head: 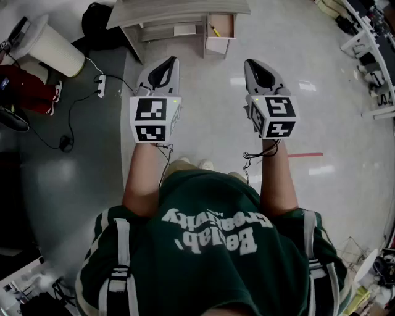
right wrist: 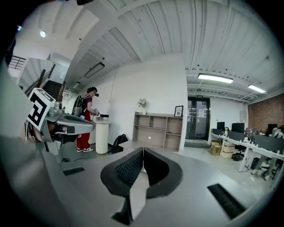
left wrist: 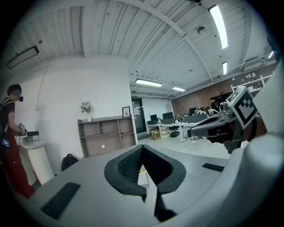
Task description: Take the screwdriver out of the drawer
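Well short of the open drawer (head: 217, 44), both grippers shut and empty

Holding nothing in the left gripper (head: 170, 60) or the right gripper (head: 249, 62): jaws of each closed tip to tip with nothing between, both pointed forward and only slightly down. Lying in the pulled-out drawer at the foot of the desk (head: 179, 9), well ahead and between the two lines of aim, a small yellow screwdriver (head: 214, 29), apparently set aslant, long axis roughly front to back of the drawer, too small to tell handle from tip. Somewhat nearer the right gripper than the left, judging by the head view, so probably work for the right: closing the distance first, opening the jaws, then coming down from above and across the tool's narrow width rather than along its length
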`<state>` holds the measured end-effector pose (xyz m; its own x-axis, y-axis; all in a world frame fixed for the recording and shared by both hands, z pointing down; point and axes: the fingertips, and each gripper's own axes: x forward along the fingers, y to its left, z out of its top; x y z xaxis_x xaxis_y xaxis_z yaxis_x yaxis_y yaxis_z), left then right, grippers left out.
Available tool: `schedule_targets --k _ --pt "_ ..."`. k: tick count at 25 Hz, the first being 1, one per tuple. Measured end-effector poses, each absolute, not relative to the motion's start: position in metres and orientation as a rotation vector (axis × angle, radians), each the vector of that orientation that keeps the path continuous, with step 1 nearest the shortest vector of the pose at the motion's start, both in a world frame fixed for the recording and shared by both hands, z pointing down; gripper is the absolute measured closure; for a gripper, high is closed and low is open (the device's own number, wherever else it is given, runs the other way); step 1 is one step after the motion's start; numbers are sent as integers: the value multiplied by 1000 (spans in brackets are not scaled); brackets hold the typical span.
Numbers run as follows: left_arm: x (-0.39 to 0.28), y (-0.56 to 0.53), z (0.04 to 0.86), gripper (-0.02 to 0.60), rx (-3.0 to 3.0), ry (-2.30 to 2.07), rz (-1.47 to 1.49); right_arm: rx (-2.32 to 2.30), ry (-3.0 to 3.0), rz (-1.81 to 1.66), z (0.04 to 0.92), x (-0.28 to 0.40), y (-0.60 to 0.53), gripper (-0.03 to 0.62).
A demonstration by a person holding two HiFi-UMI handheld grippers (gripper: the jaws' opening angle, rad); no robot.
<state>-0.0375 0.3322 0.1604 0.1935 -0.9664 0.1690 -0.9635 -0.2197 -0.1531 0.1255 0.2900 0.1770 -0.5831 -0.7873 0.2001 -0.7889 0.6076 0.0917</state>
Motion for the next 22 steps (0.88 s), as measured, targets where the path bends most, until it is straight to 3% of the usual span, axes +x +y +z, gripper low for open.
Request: schedule_targets --k 22 --pt "-17 330 160 563 -2424 1923 -359 1292 -2665 62 182 140 293 559"
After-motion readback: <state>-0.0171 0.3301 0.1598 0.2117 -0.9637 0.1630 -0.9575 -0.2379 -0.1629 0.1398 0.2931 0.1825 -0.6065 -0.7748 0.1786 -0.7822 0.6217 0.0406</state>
